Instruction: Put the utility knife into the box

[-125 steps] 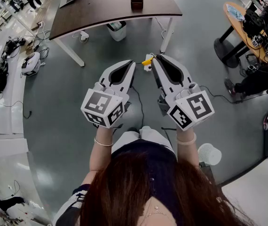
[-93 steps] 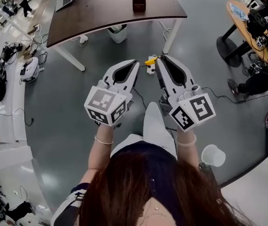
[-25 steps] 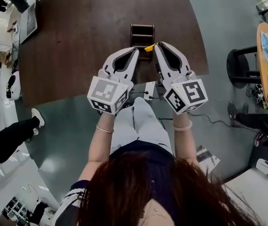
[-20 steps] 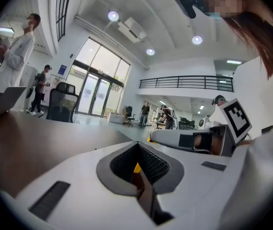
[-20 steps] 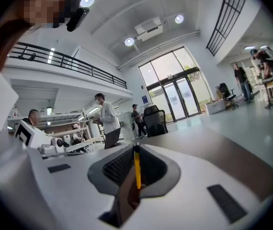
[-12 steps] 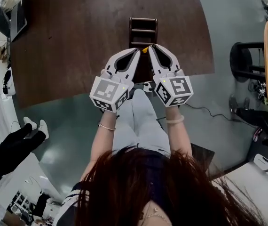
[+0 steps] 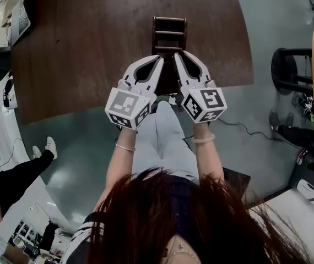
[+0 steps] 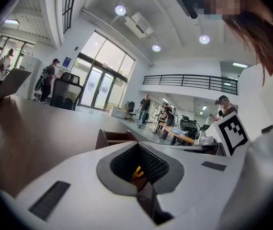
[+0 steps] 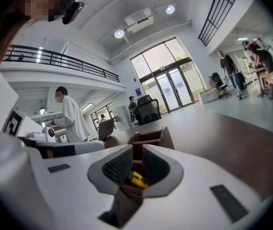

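The dark brown wooden box (image 7: 169,26), split into compartments, stands on the brown table (image 7: 91,48) near its front edge. My right gripper (image 7: 178,54) hangs just short of the box's near end, shut on the yellow utility knife (image 9: 136,178). The knife shows only as a yellow bit between the pads and is hidden in the head view. My left gripper (image 7: 160,59) is beside it, shut and empty, with its tip almost touching the right one. Both gripper views show the box straight ahead (image 8: 112,138) (image 9: 151,138). A sliver of yellow knife (image 8: 137,172) shows in the left gripper view.
A laptop (image 7: 22,10) sits at the table's far left corner. A black stool (image 7: 289,65) stands on the floor to the right, and a cable (image 7: 239,128) runs below it. A person's legs (image 7: 19,169) are at the left. People stand in the hall behind.
The view has gone from the floor to above the table. Both grippers have come up to the box's near end. The knife's yellow tip has dropped out of sight in the head view.
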Available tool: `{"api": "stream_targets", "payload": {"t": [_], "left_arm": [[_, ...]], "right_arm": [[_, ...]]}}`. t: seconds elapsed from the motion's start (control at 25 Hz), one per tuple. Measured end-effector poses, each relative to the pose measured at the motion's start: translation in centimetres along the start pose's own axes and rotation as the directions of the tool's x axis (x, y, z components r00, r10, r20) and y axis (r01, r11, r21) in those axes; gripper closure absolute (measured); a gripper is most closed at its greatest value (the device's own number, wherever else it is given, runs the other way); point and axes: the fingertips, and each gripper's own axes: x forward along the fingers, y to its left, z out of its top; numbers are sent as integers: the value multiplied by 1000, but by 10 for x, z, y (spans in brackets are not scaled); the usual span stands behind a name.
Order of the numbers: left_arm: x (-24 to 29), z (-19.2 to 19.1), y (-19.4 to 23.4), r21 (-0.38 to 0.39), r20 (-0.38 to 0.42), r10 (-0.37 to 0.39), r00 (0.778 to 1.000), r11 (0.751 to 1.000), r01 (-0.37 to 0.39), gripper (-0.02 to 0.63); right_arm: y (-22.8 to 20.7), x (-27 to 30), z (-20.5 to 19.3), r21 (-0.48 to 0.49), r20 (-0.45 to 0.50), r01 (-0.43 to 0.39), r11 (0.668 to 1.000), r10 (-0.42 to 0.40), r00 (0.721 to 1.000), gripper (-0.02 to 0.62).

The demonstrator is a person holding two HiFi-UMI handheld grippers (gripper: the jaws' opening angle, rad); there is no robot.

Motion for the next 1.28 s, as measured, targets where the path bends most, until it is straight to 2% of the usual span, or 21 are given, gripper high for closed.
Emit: {"api": "stream_targets", "payload": {"t": [0.16,0.4,0.6,0.76,1.0,1.28], "left_arm": [[-6,5,-4,4,5,-1,1000,1000,1,614],[-22,33,-12,25,33,12,999,1000,-13,614],[-30,79,-17,81,103,20,994,996,-29,614],[-41,110,-22,106,145,34,989,993,-50,614],[-55,137,-41,135,173,9,985,990,-33,614],[-65,142,-64,158,176,-29,984,987,1,614]], "right_arm": [[0,-9,14,-2,38,11,1000,-11,999,545],[7,-28,63,-18,121,8,1000,-6,993,546],[31,-42,123,-98,214,-43,994,63,975,567],[57,-59,156,-157,248,-81,984,118,962,580],[77,-79,170,-190,262,-86,978,135,956,580],[91,-92,174,-216,264,-97,972,153,952,580]]}}
